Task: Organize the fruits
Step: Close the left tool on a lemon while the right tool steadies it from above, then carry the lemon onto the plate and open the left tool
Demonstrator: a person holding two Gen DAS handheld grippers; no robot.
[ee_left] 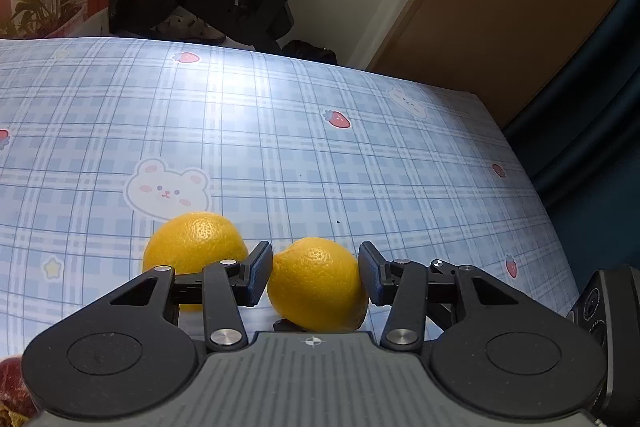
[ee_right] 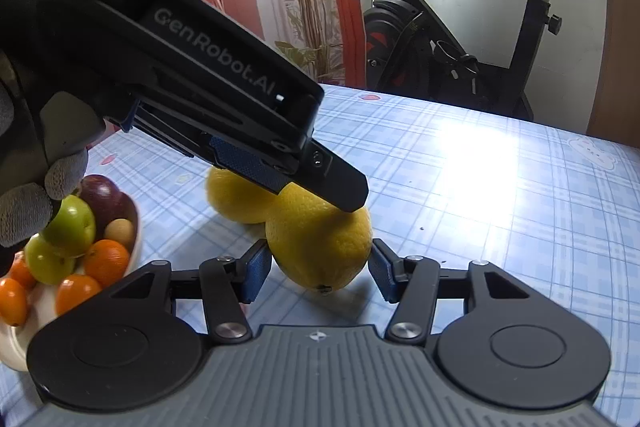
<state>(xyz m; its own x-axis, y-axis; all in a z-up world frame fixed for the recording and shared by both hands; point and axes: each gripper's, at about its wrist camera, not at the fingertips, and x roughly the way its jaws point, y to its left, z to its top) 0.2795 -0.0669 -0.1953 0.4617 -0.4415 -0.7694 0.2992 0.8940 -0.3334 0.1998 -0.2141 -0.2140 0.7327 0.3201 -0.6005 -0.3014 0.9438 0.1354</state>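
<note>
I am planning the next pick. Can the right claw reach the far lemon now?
Probably not directly. The near lemon sits between the fingers of the right claw, and the left claw lies across in front of the far lemon.

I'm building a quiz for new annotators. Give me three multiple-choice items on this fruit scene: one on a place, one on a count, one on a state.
1. In the right wrist view, the fruit bowl stands:
A. left of the lemons
B. right of the lemons
C. behind them, at the table's far edge

2. Lemons lying on the cloth outside the bowl:
A. one
B. two
C. four

3. The near lemon is:
A. whole, with its peel on
B. cut in half
C. peeled

Key:
1 A: the bowl sits at the picture's left edge.
2 B: only the near lemon and the far lemon lie there.
3 A: its peel is unbroken.
</note>
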